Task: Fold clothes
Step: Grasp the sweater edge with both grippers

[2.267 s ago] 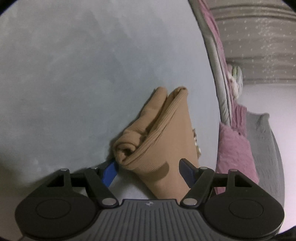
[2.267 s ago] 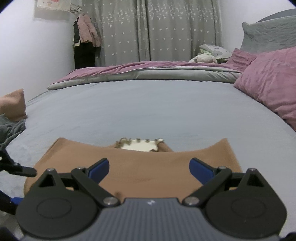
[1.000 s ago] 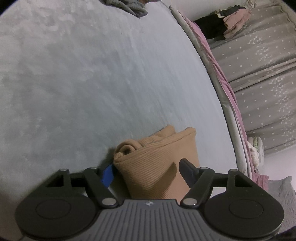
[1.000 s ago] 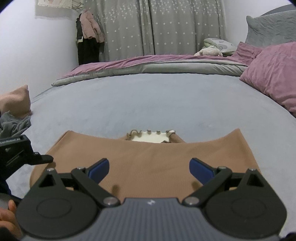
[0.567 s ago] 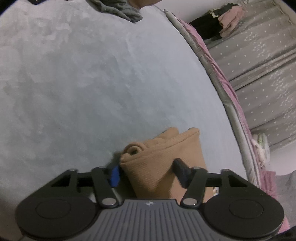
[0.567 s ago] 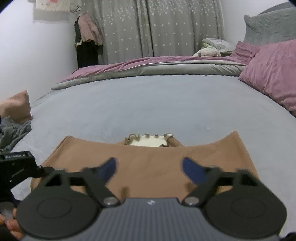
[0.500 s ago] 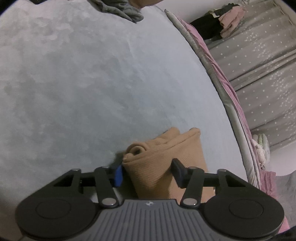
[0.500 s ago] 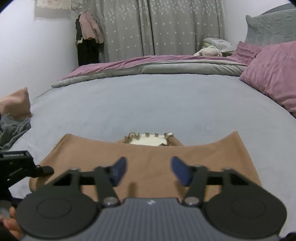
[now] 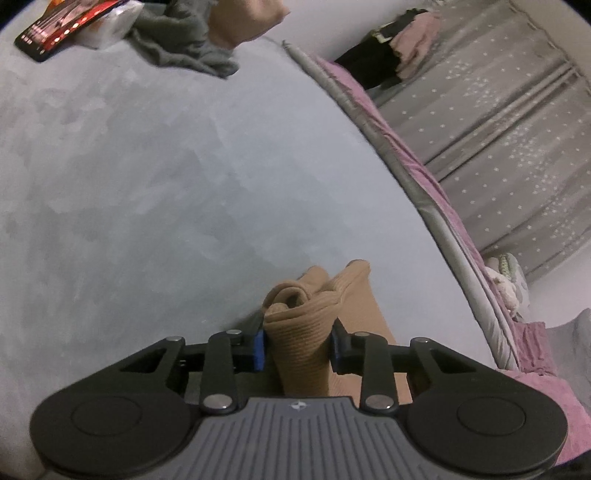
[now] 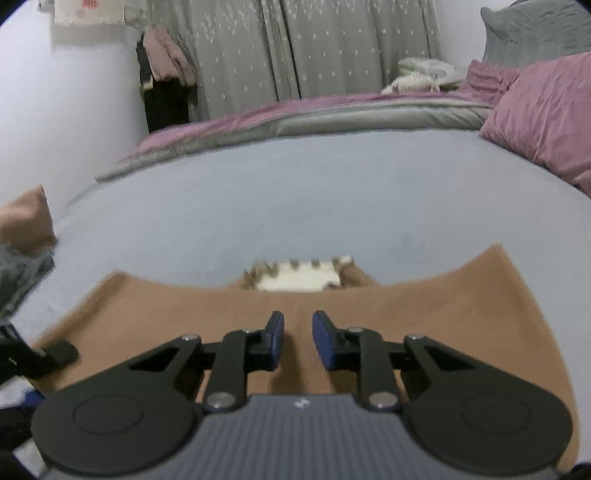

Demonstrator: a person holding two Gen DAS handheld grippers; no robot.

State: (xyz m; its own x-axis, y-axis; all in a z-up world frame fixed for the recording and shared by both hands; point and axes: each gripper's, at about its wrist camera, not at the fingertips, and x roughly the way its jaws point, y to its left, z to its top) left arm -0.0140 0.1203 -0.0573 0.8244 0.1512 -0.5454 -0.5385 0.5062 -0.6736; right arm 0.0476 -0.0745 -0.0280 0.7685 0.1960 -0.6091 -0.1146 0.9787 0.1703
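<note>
- The tan ribbed garment (image 10: 369, 325) lies spread across the near part of the grey bed (image 10: 332, 192), with a cream, scallop-edged label or lining (image 10: 299, 277) showing at its far edge.
- The left gripper (image 9: 297, 345) is clamped on a bunched corner of that garment (image 9: 303, 328); the cloth rolls up into a loose tube between the blue pads and stands above the sheet.
- The right gripper (image 10: 298, 341) sits low over the middle of the garment, jaws drawn narrow with a slim gap between the blue pads; I cannot tell whether any cloth is pinched there, since none shows in the gap.
- Judged from this, the fold is only starting: one corner is held, the main panel is flat and unfolded.
- Risk: the left grip holds a rolled wad, not a clean edge. Lifting it could carry several layers at once, so the fold would come out twisted or lumpy.
- Risk: if the right gripper closes on nothing, or only skims the top layer of the knit, the cloth may slip free as soon as both sides are raised, and the panel would drag to one side.
- Risk: the stretchy ribbed fabric probably sags between two holds, so uneven lifting may pull the far edge and its cream label out of line.
- A heap of grey clothing (image 9: 184, 40) and a phone (image 9: 62, 26) lie well apart at the bed's far side, out of the way.
</note>
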